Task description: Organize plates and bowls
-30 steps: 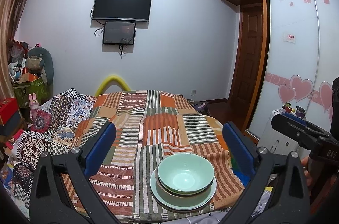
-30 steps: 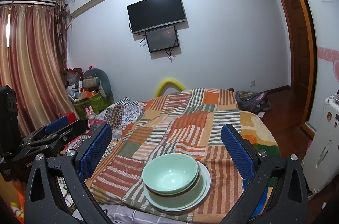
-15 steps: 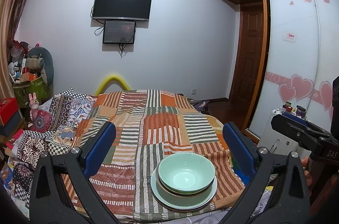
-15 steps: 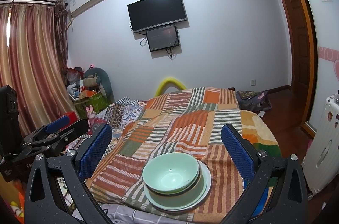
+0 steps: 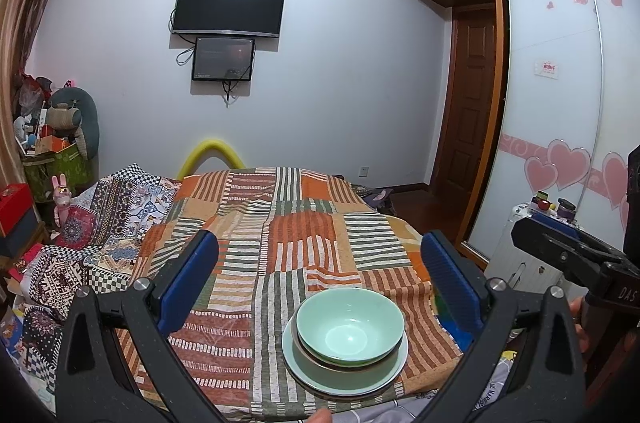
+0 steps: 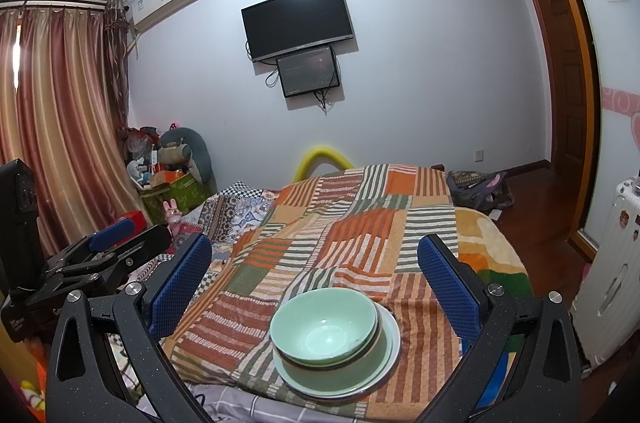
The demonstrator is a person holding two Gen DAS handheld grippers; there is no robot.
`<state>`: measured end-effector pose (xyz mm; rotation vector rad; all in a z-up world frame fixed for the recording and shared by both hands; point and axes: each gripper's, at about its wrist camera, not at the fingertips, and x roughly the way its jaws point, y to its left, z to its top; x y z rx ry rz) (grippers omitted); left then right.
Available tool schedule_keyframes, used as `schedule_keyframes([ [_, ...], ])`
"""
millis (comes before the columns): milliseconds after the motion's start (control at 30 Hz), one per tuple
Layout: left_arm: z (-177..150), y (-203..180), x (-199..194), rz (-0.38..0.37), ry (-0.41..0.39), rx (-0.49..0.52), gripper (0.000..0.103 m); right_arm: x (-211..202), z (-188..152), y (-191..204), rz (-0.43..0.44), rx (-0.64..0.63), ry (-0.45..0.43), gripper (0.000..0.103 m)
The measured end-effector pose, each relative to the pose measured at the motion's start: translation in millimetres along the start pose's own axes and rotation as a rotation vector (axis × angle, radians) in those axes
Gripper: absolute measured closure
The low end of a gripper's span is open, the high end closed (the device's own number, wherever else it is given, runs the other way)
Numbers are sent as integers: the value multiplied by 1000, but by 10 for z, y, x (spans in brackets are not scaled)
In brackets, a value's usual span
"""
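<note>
A pale green bowl (image 5: 350, 327) sits nested in a stack on a pale green plate (image 5: 384, 377) near the front edge of the striped patchwork bedspread (image 5: 280, 235). In the right wrist view the same bowl (image 6: 324, 331) and plate (image 6: 386, 355) lie low in the middle. My left gripper (image 5: 320, 263) stands open above and behind the stack, nothing between its blue pads (image 5: 188, 279). My right gripper (image 6: 314, 269) is likewise open and holds nothing. Each gripper shows at the side of the other's view.
The bed fills the room's middle, with a patterned quilt (image 5: 100, 223) at its left. Clutter and a green box (image 5: 56, 159) stand by the curtains. A white suitcase (image 6: 616, 263) and a wardrobe (image 5: 560, 103) lie right. A fingertip (image 5: 320, 417) shows at the bottom edge.
Both views have barely shifted; the stack and both open grippers stay where they were.
</note>
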<state>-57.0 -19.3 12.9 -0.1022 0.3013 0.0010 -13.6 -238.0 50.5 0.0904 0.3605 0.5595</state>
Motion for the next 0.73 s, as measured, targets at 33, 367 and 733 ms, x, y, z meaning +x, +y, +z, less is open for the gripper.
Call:
schedule_keyframes([
  [33, -3, 1, 0, 1, 0, -1, 0, 5, 1, 0, -1, 1, 1, 0],
  [367, 2, 12, 13, -5, 5, -4, 0, 12, -4, 4, -2, 4, 5, 0],
  [733, 1, -7, 25, -11, 0, 1, 0, 42, -14, -26, -3, 11, 15, 0],
])
